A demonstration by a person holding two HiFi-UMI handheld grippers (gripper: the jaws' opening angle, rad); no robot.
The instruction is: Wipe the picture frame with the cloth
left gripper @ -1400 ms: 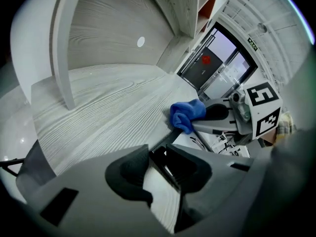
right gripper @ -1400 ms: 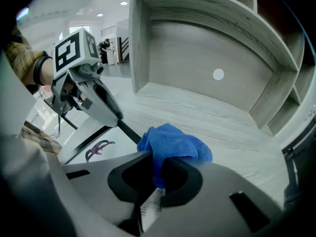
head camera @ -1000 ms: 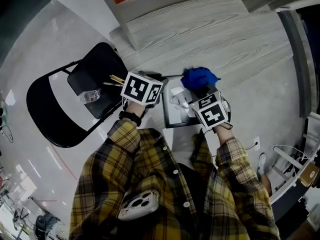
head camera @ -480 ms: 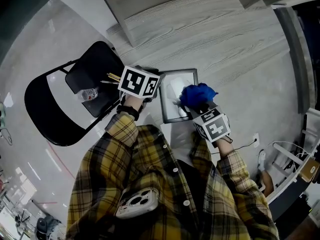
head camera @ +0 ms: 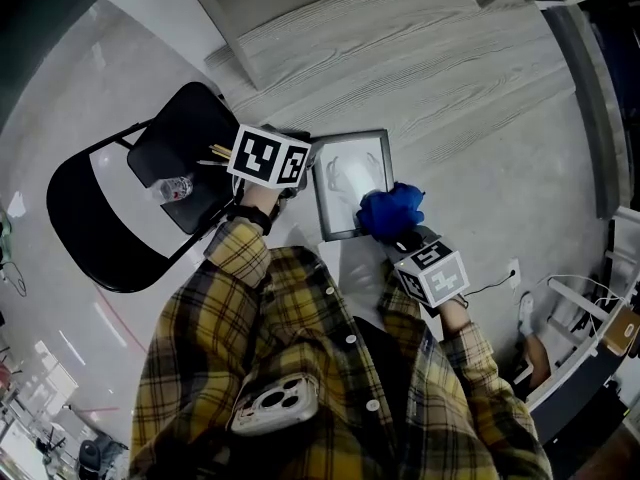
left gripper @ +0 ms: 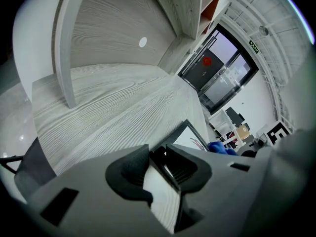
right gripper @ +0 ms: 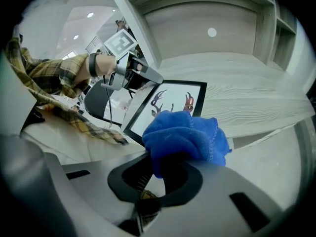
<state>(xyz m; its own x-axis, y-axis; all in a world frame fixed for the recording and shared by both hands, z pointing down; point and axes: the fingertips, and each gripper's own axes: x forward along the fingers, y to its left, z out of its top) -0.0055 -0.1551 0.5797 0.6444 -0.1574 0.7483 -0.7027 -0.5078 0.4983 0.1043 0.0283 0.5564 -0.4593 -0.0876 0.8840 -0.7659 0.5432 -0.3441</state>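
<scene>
Picture frame (head camera: 350, 180), black-rimmed with a pale print behind its front pane, is held tilted at the near edge of the pale wooden surface (head camera: 450, 78). Whether its far edge rests on that surface cannot quite be told from the head view. Its left rim is clamped by the left gripper (left gripper: 165, 163), whose jaws are drawn in tight on the thin moulding.

A stiff, fairly light thing is to be expected, with a slick front that may be glass and therefore fragile. It is best held by the rim, as here, with pressure on the pane kept gentle.

The cloth (right gripper: 185, 132), blue, soft and bunched, is pinched in the closed jaws of the right gripper (right gripper: 168, 169). It is seen at the frame's near right corner, touching it or just short of it. The wiping is judged to be under way. A black folding chair (head camera: 110, 218) stands to the person's left, apart from the work.
</scene>
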